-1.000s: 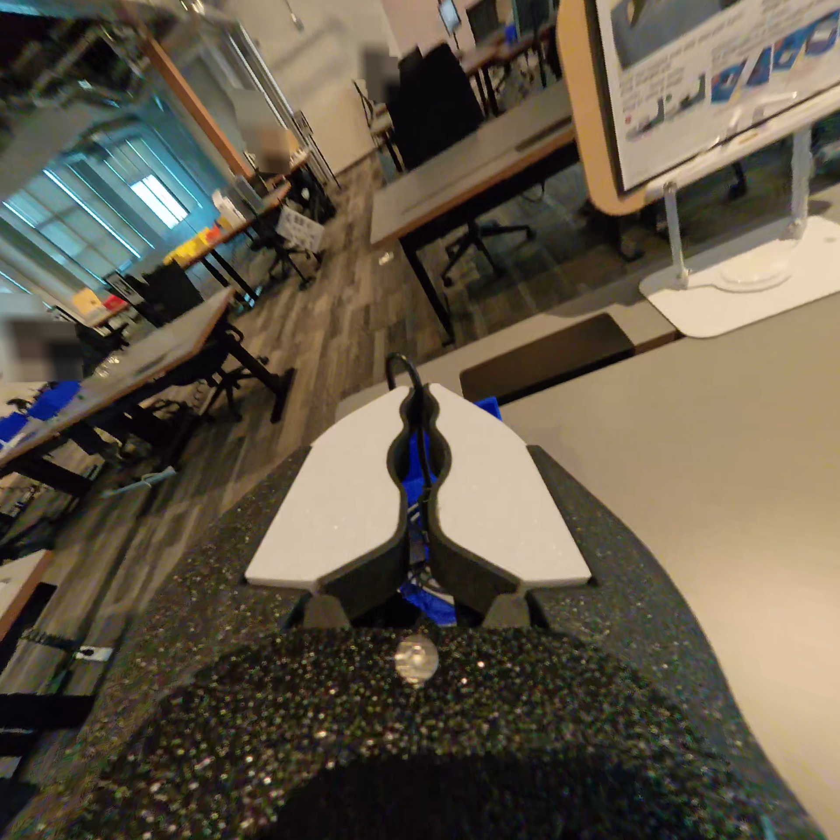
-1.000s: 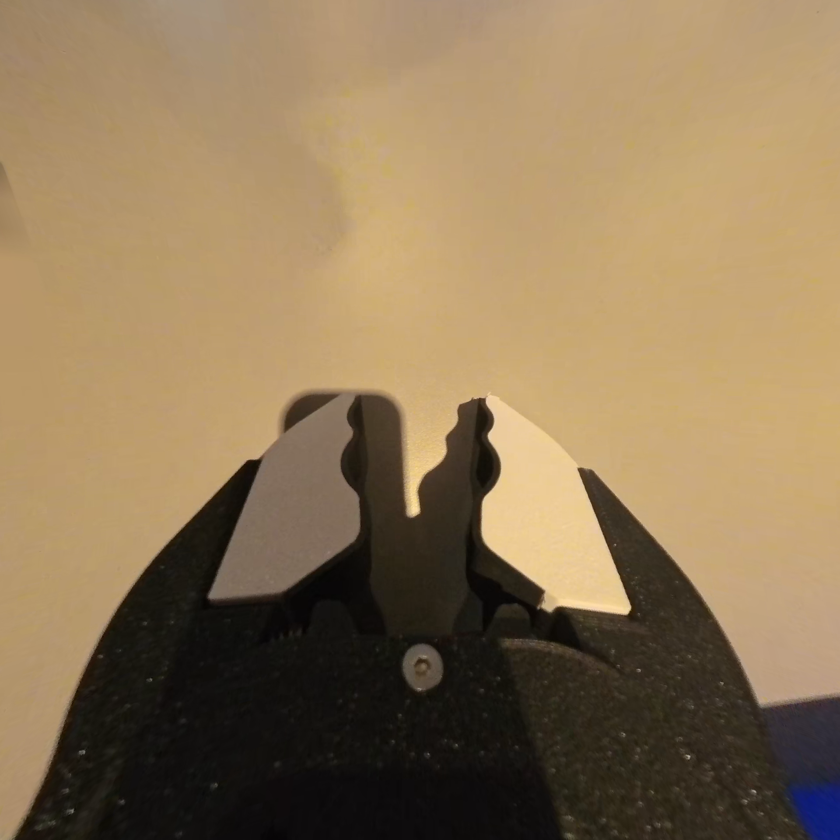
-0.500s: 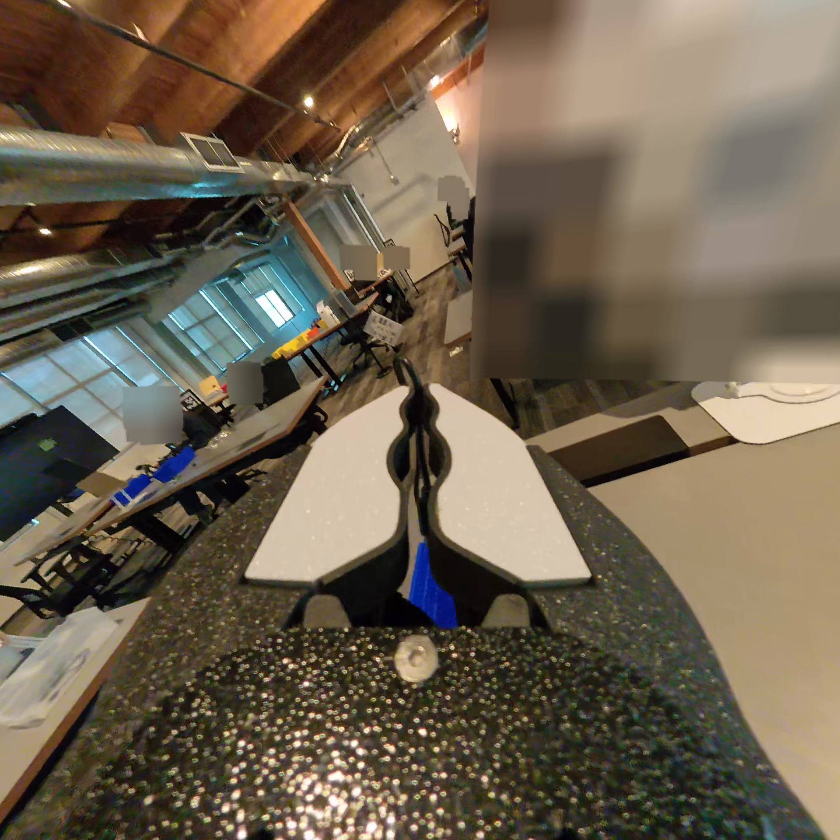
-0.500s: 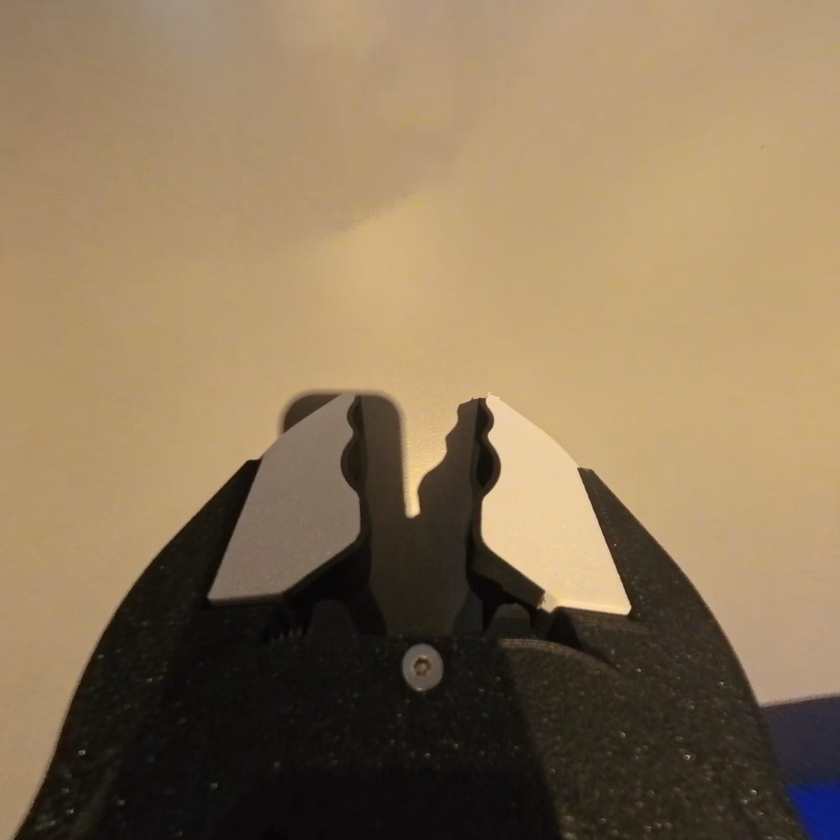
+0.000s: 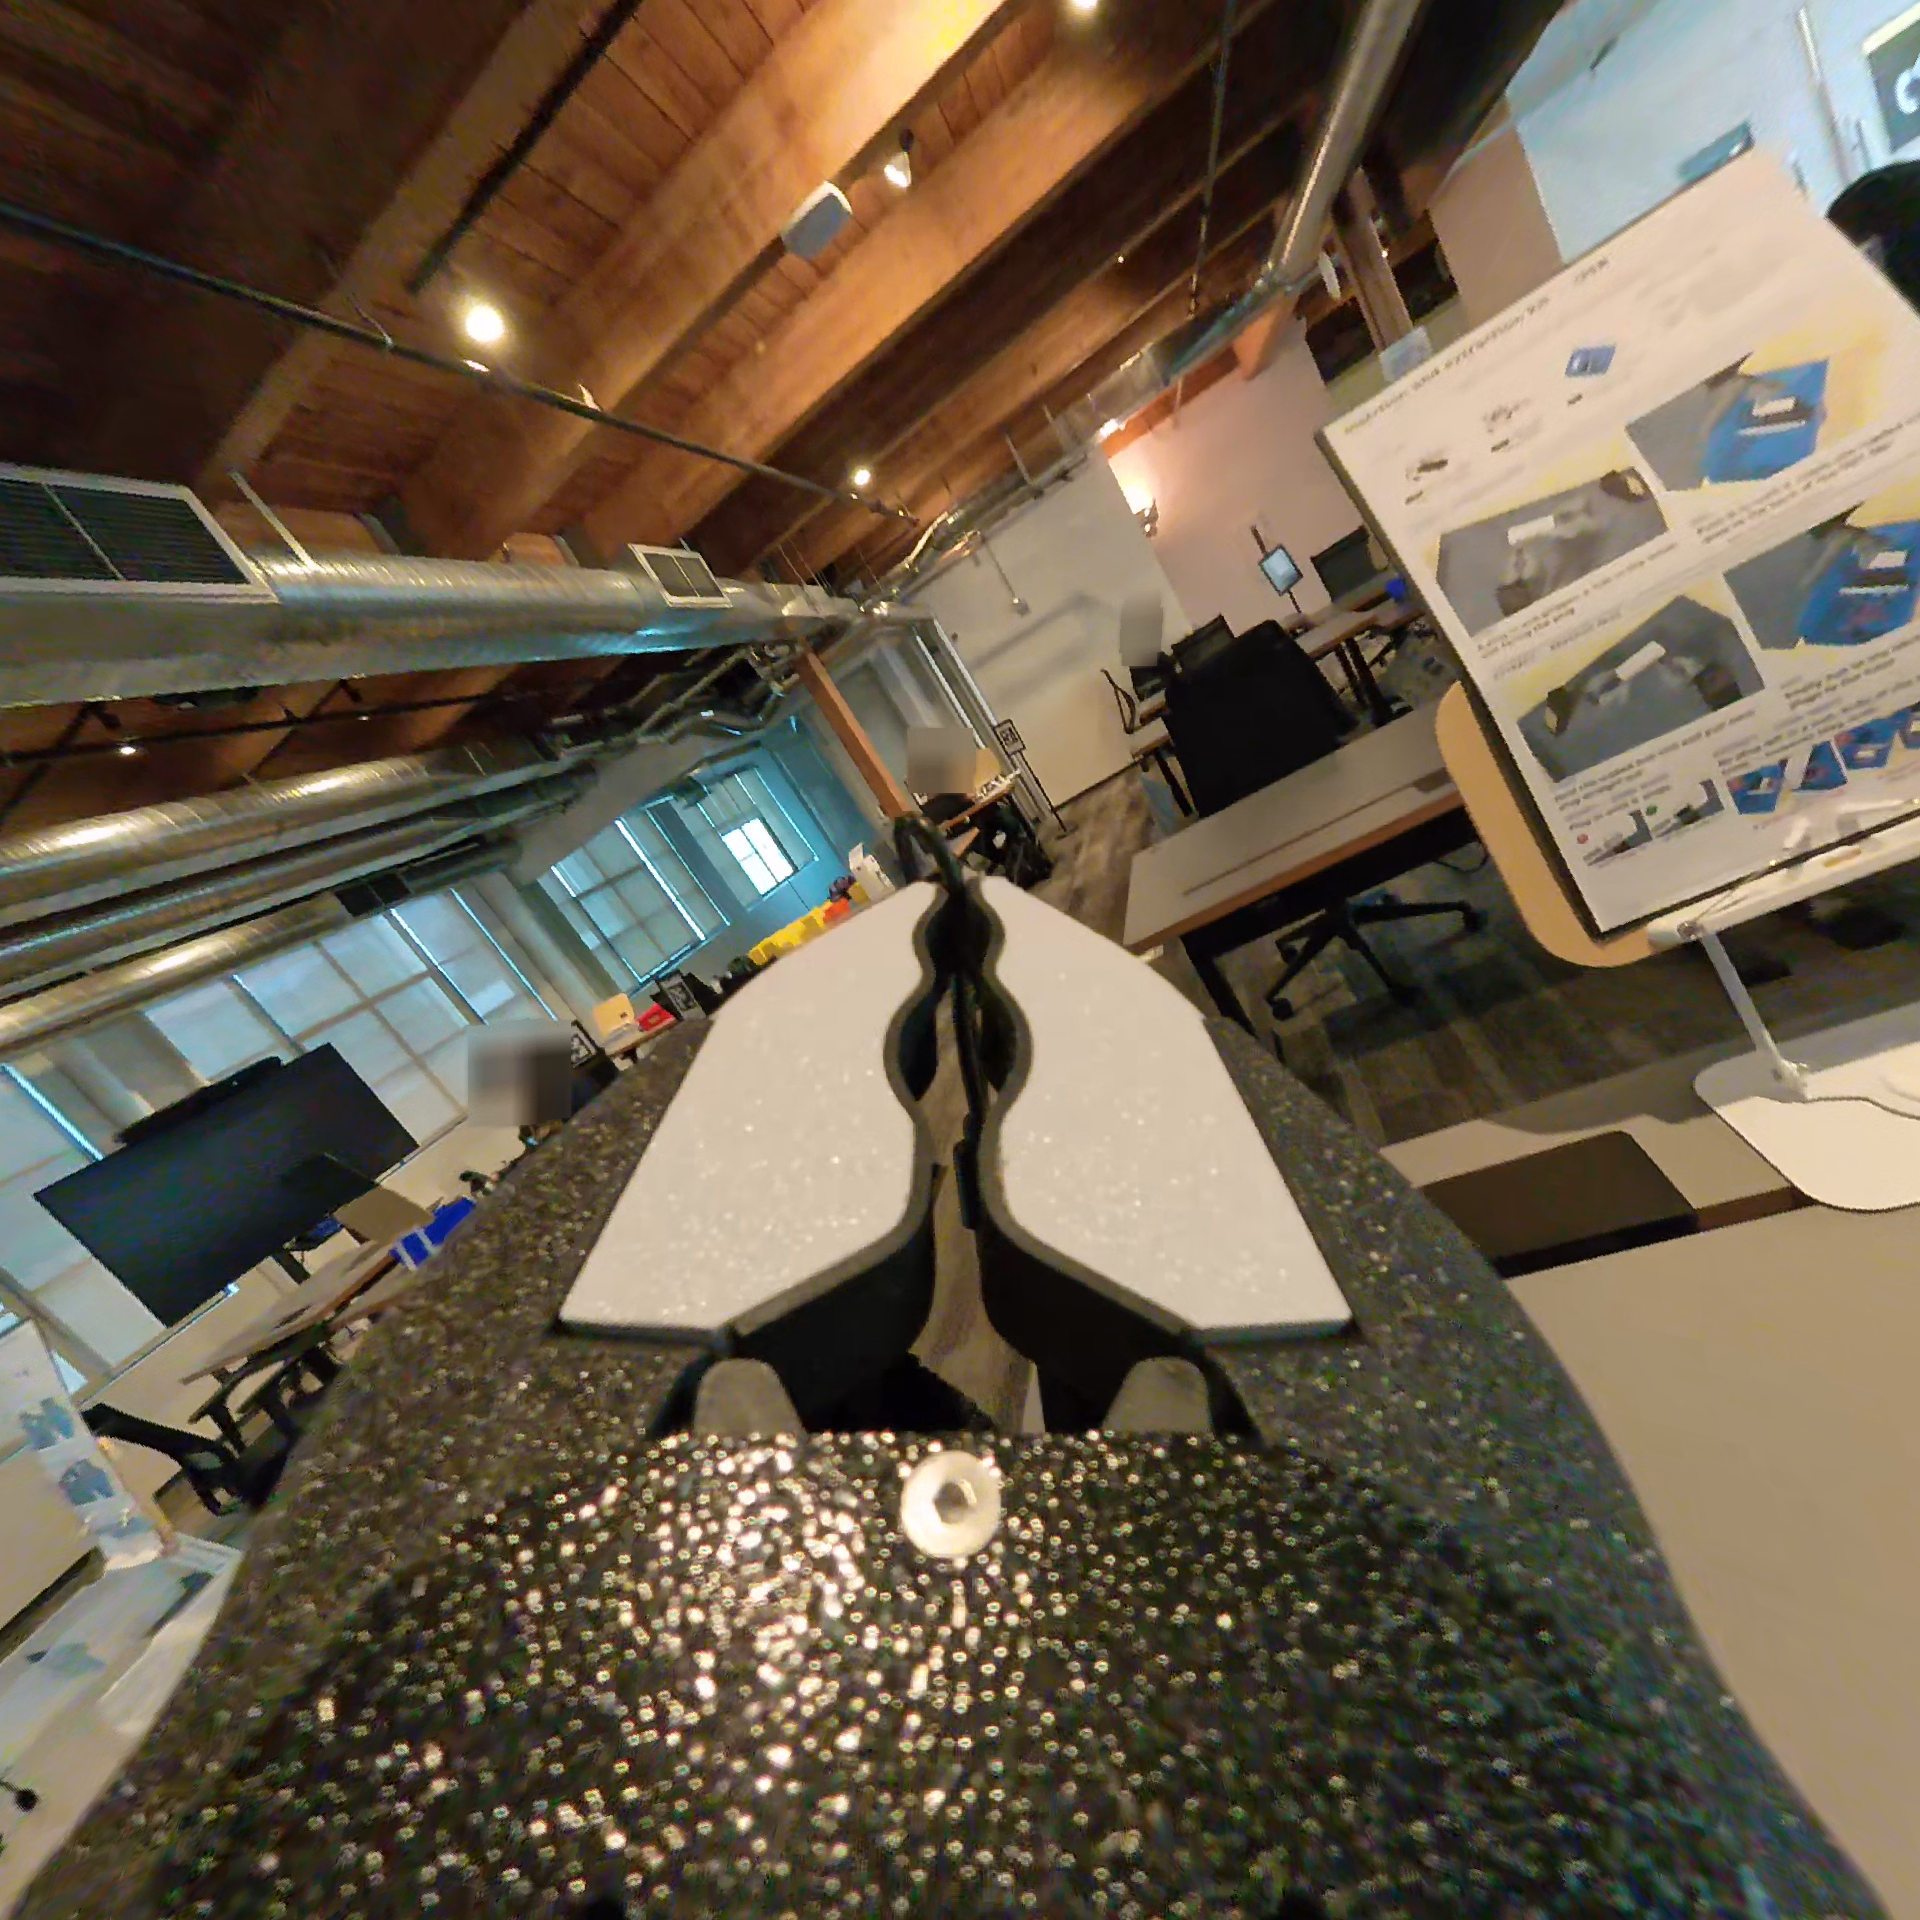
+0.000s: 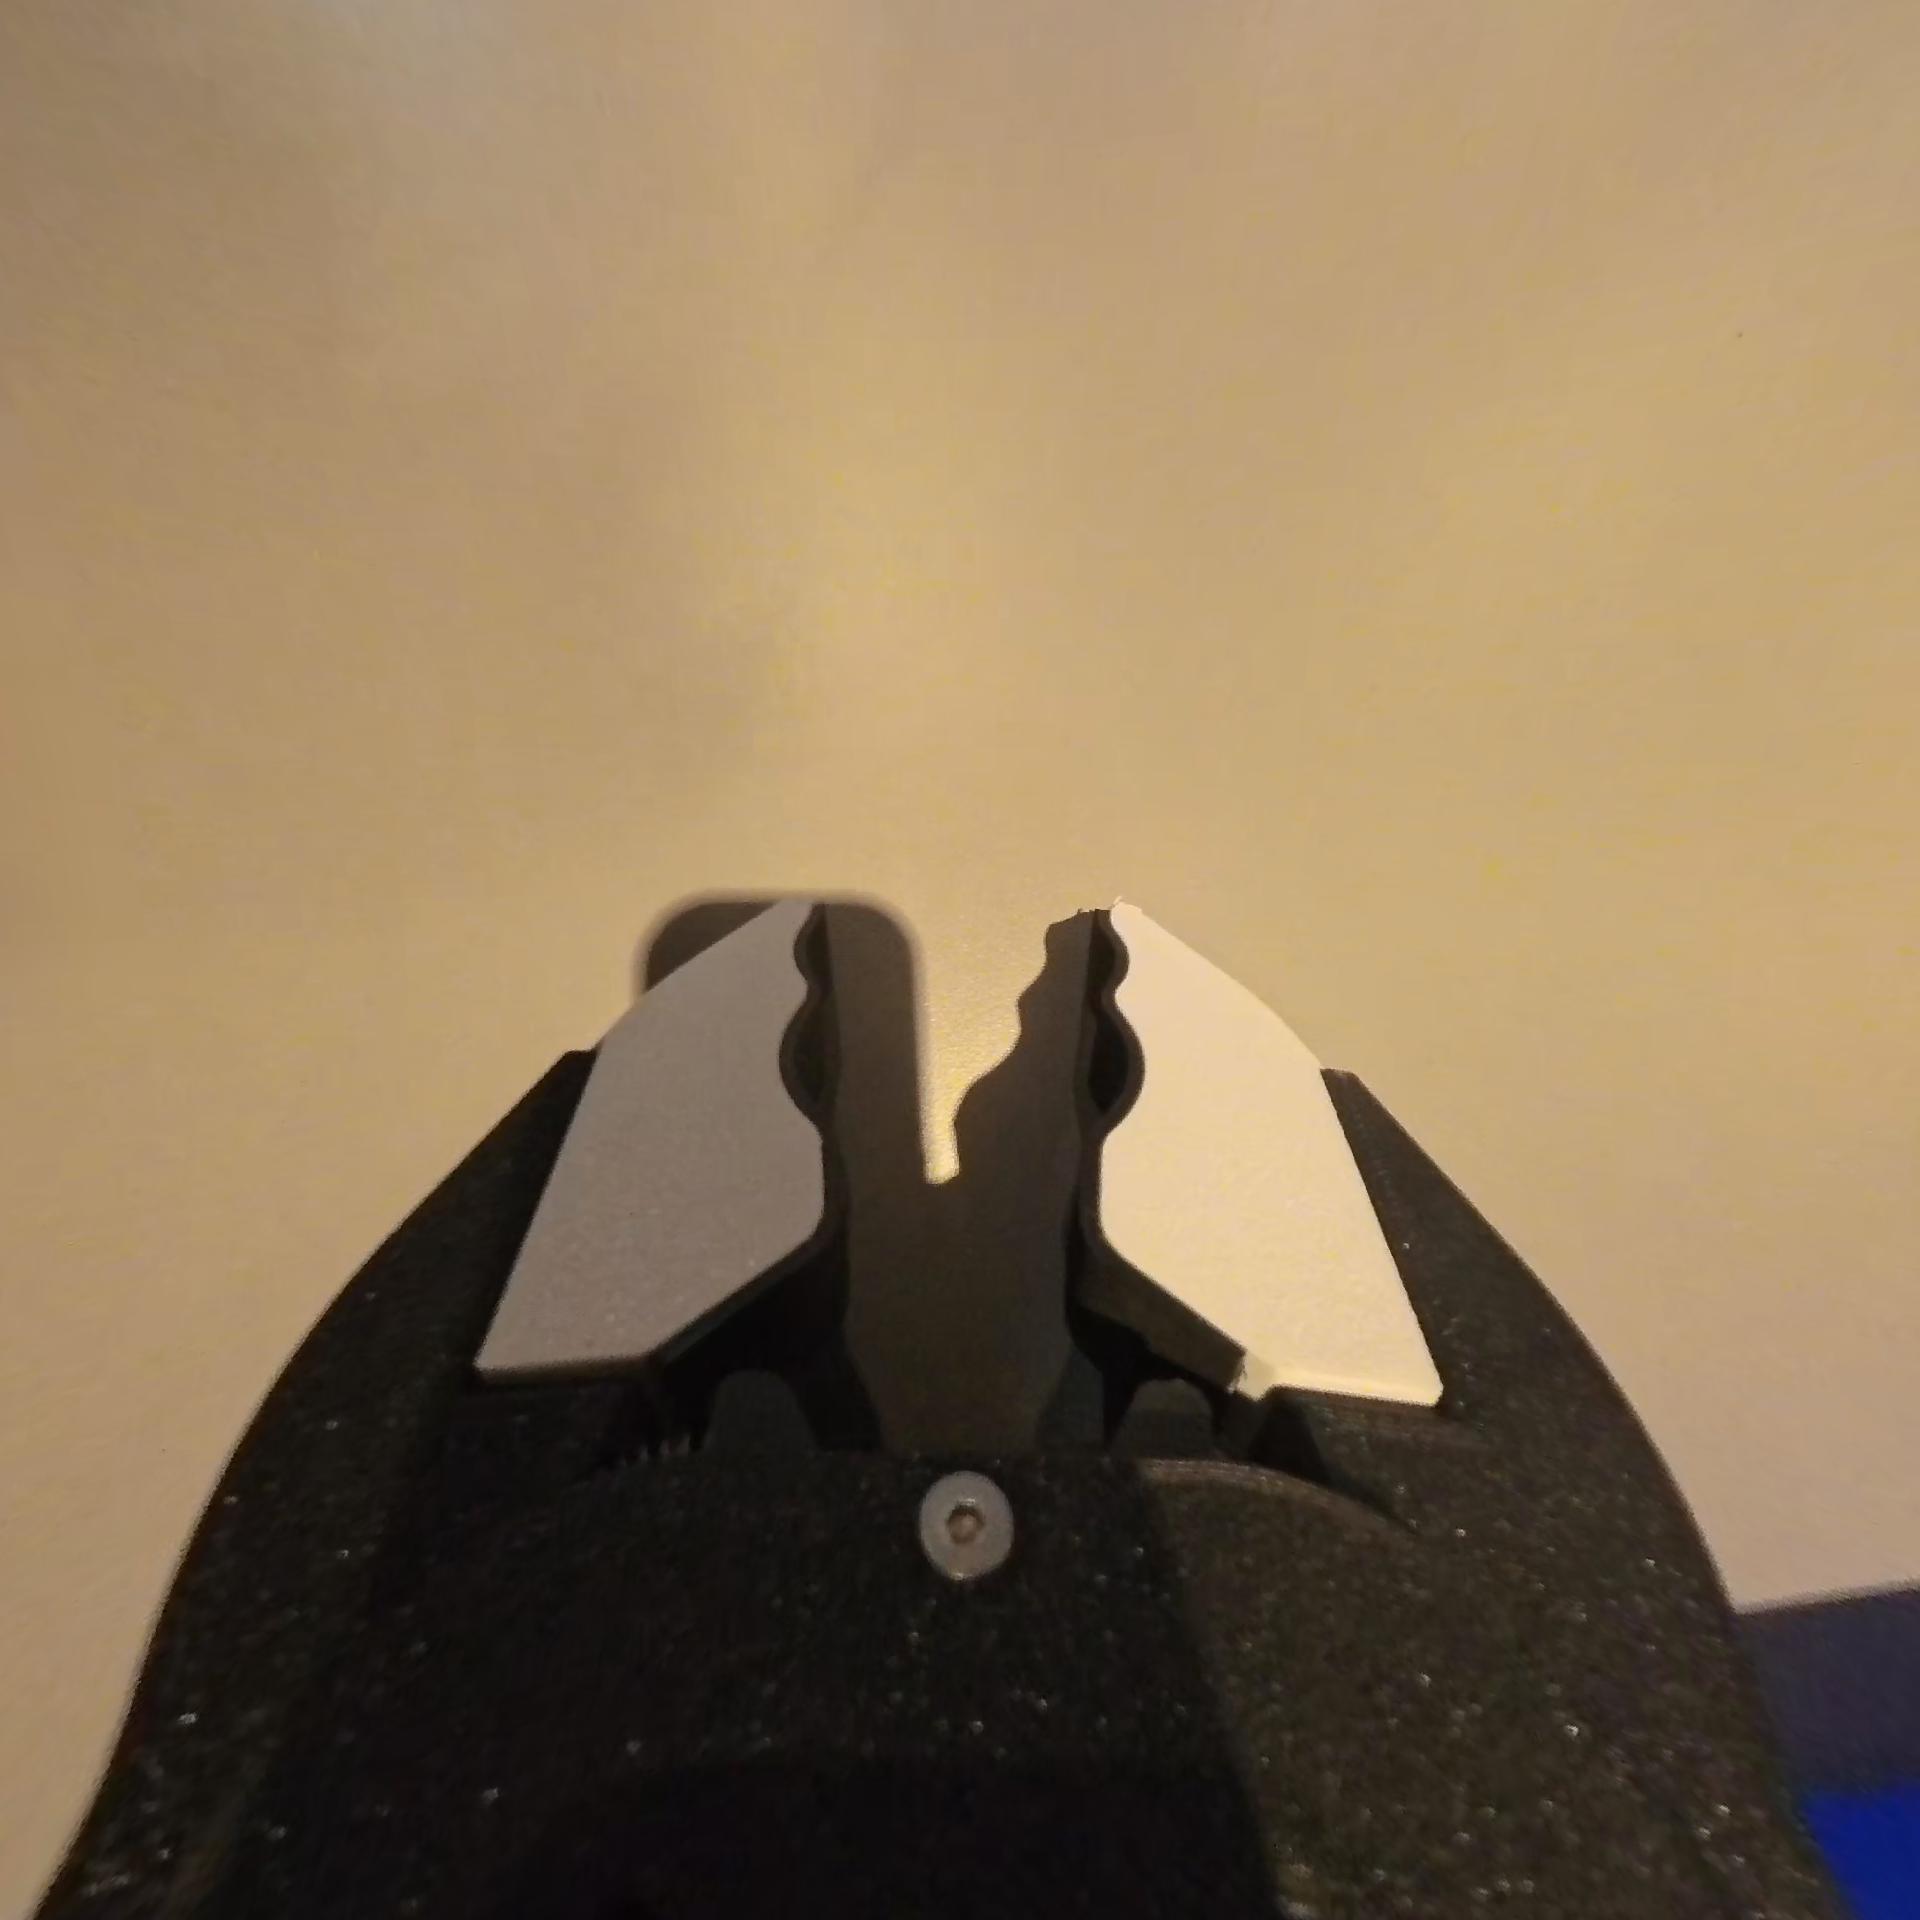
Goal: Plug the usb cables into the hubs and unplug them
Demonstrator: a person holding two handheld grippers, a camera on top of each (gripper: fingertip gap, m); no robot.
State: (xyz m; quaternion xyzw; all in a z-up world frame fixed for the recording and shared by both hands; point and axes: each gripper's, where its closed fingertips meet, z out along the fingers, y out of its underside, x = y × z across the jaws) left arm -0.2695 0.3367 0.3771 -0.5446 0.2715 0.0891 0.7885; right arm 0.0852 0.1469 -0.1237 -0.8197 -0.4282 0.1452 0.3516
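Beige tabletop (image 6: 935, 468) fills the right view beneath parted, empty right tongs (image 6: 961, 914); left tongs (image 5: 956, 914), raised toward the room, pinch a thin black usb cable (image 5: 966, 1049) looping out at 12 o'clock; hubs unseen, so lower before aligning; instruction board (image 5: 1662, 582) at 2 o'clock, writing withheld.

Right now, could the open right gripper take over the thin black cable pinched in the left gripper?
Probably not. The right gripper faces only bare tan tabletop, while the left gripper holds the black cable up toward the room.
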